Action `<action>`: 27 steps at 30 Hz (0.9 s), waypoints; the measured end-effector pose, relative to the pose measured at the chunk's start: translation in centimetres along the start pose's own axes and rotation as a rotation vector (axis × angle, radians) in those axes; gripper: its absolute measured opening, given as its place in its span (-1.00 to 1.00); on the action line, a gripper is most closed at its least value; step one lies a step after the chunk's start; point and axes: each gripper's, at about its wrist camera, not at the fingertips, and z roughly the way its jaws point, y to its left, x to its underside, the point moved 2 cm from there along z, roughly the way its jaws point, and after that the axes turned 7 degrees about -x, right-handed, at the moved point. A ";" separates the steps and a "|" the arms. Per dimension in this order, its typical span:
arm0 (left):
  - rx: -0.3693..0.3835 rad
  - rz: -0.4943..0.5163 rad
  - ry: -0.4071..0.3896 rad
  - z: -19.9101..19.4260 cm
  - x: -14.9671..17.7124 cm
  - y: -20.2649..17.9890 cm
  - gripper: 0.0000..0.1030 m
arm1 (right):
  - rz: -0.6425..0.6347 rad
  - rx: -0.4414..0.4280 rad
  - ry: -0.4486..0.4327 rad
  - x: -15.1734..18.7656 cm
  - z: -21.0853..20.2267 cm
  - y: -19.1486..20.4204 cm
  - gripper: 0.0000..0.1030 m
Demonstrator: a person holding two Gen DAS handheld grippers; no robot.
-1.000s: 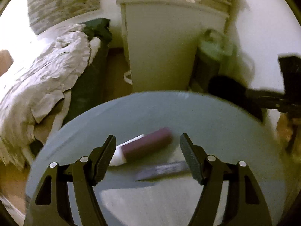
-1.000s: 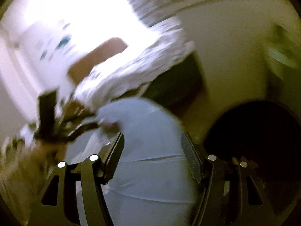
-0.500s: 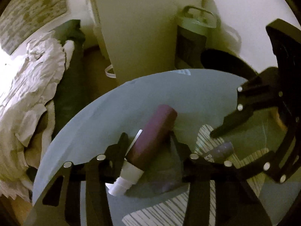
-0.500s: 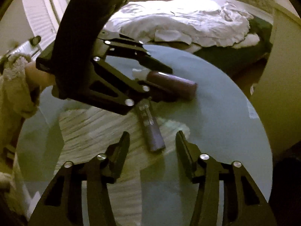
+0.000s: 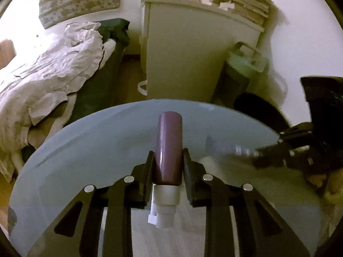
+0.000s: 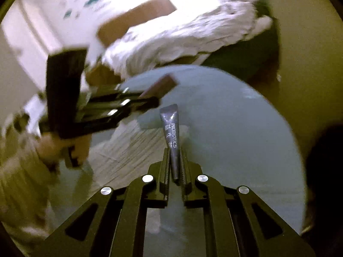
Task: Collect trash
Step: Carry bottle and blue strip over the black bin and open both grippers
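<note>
1. Left hand-held gripper (image 5: 167, 160), jaws just closed, clamps purple bottle (image 5: 169, 143) over round glass worktop (image 5: 96, 150).
2. Right hand-held gripper (image 6: 174, 160), jaws just closed, pinches dark sachet (image 6: 171, 132) above the worktop.

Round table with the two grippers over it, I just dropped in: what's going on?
A person is clearing trash off the glass table with both grippers at once. The left gripper has just closed on the purple tube, white cap toward the camera. The right gripper has just closed on the dark probiotics sachet. Both pieces are clamped. A dark bin sits past the table's far edge.
</note>
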 end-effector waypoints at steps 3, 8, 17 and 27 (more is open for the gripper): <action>0.025 0.004 -0.031 -1.7 -0.8 -3.0 -0.53 | 0.112 -0.011 -0.129 1.2 -4.8 -2.5 -0.82; 0.095 0.065 -0.094 -4.1 -2.9 -10.5 -0.53 | 0.239 0.058 -0.329 3.7 -12.0 -6.2 -0.81; 0.243 0.211 -0.176 -3.6 -6.9 -23.4 -0.52 | 0.389 0.224 -0.574 7.8 -21.0 -12.7 -0.81; 0.329 0.171 -0.108 2.7 -8.7 -27.9 -0.52 | 0.569 0.278 -0.577 9.7 -22.6 -19.6 -0.81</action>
